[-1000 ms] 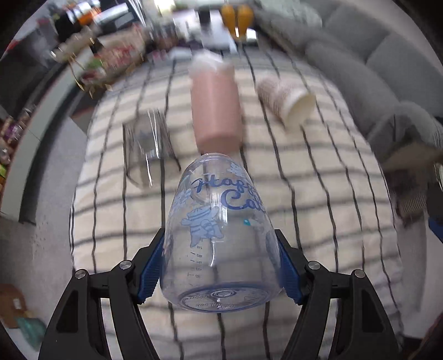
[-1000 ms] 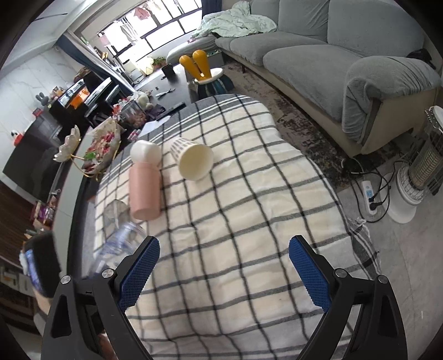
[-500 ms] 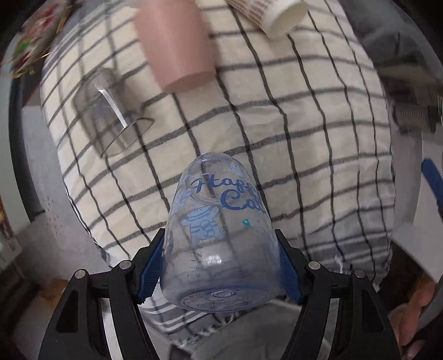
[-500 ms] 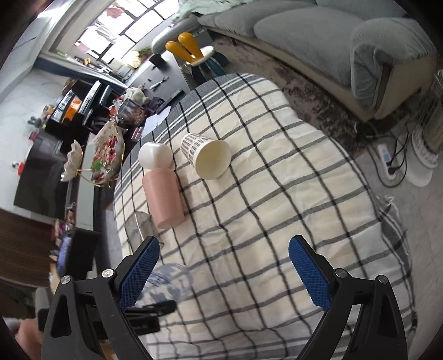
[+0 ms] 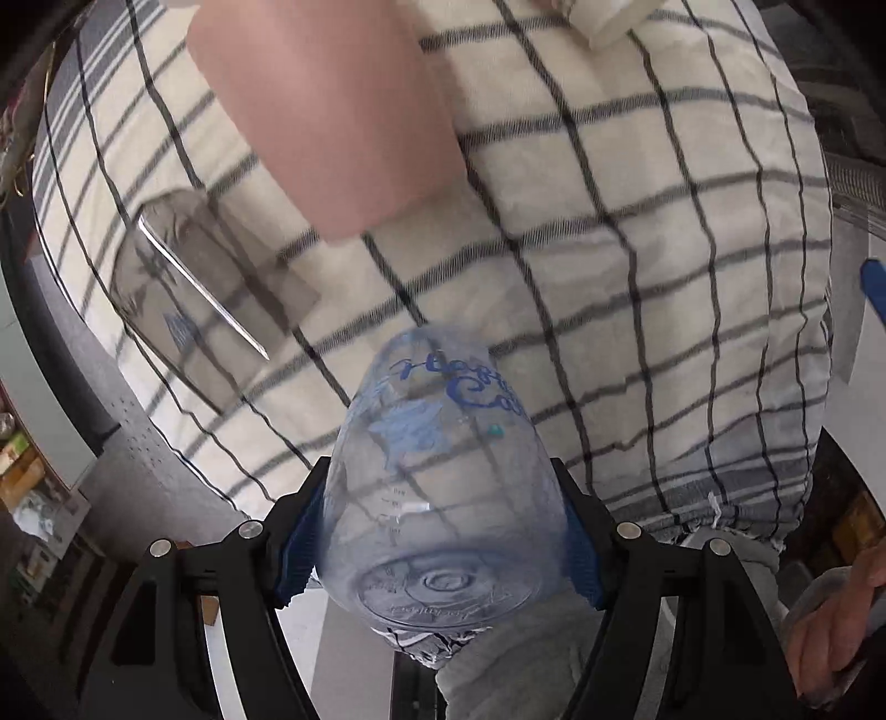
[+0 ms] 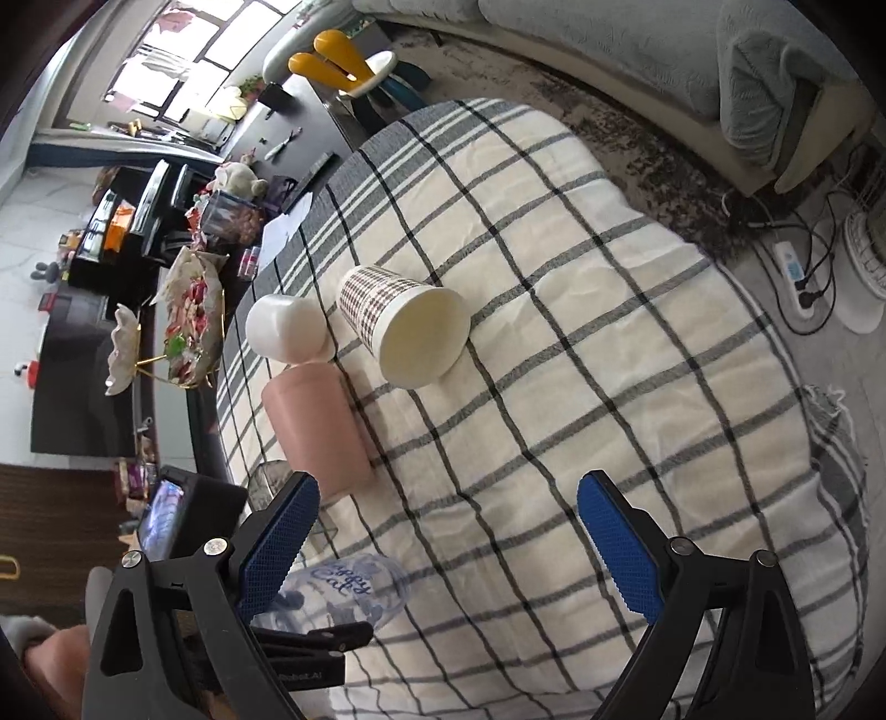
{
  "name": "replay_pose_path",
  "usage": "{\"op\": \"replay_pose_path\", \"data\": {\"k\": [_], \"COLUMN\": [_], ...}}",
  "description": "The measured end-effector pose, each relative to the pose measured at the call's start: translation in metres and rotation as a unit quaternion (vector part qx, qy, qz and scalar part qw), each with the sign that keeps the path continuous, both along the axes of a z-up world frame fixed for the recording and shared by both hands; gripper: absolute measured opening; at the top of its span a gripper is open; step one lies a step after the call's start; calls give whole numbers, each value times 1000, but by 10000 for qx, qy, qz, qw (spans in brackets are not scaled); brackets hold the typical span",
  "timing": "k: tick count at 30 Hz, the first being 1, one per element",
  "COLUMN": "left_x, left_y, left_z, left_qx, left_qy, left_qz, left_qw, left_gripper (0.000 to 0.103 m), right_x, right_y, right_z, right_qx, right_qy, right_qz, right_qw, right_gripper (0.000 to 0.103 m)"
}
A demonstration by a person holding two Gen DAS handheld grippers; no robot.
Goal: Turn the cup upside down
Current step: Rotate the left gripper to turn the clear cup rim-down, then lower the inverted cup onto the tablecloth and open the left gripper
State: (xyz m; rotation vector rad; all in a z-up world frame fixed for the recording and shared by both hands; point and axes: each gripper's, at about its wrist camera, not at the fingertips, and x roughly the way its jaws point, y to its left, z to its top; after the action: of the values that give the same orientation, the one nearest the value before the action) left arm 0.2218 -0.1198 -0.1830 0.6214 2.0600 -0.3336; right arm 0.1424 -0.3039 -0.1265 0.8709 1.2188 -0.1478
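1. The left claw (image 5: 440,548) clamps the clear blue-printed cup (image 5: 443,498) between its blue pads (image 5: 302,545), base toward the lens, mouth pointing away over the checked worktop (image 5: 637,277).
2. The right claw (image 6: 446,545) hangs spread wide and holds nothing, low in the frame above the cloth.
3. The left wrist view shows a pink tumbler (image 5: 332,111) upper centre and a clear glass (image 5: 205,293) lying at left.
4. Only the right wrist view shows the patterned paper cup (image 6: 404,327) on its side, a white cup (image 6: 285,327) and the sofa (image 6: 664,50) at upper right.
5. There the cup sits at lower left.
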Motion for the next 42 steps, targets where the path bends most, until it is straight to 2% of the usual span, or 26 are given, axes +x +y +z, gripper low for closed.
{"op": "replay_pose_path", "data": {"k": [2, 9, 18, 21, 23, 29, 32, 36, 39, 42], "left_x": [5, -4, -20, -31, -41, -45, -45, -55, -66, -84], "left_y": [0, -1, 17, 21, 24, 33, 34, 31, 42, 56], "left_z": [-2, 5, 31, 43, 48, 47, 50, 76, 96, 117], "left_qx": [-8, -155, -334, -512, -683, -900, -939, -1123, -1329, -1510], "left_qy": [23, -25, -569, -650, -707, -1238, -1469, -1992, -2387, -3014], "left_qz": [10, -18, 148, 273, 302, 418, 487, 359, 629, 860], "left_qw": [10000, 9999, 9977, 9962, 9947, 9873, 9835, 9728, 9599, 9376], "left_gripper": [73, 85, 88, 93, 96, 97, 96, 97, 97, 97], "right_x": [2, -2, -19, -29, -36, -56, -63, -75, -84, -92], "right_y": [-2, -4, 6, 10, 13, 25, 28, 30, 33, 39], "right_z": [-2, 8, 33, 45, 52, 70, 74, 86, 99, 107], "right_qx": [24, -89, -319, -439, -528, -989, -1046, -1155, -1357, -1562], "right_qy": [27, -96, -351, -480, -578, -932, -974, -1128, -1325, -1478], "right_qz": [-27, -49, 60, 104, 131, 181, 180, 159, 216, 344], "right_qw": [10000, 9999, 9989, 9978, 9968, 9906, 9896, 9868, 9816, 9760], "right_gripper": [95, 95, 95, 95, 95, 95, 95, 95, 95, 95]}}
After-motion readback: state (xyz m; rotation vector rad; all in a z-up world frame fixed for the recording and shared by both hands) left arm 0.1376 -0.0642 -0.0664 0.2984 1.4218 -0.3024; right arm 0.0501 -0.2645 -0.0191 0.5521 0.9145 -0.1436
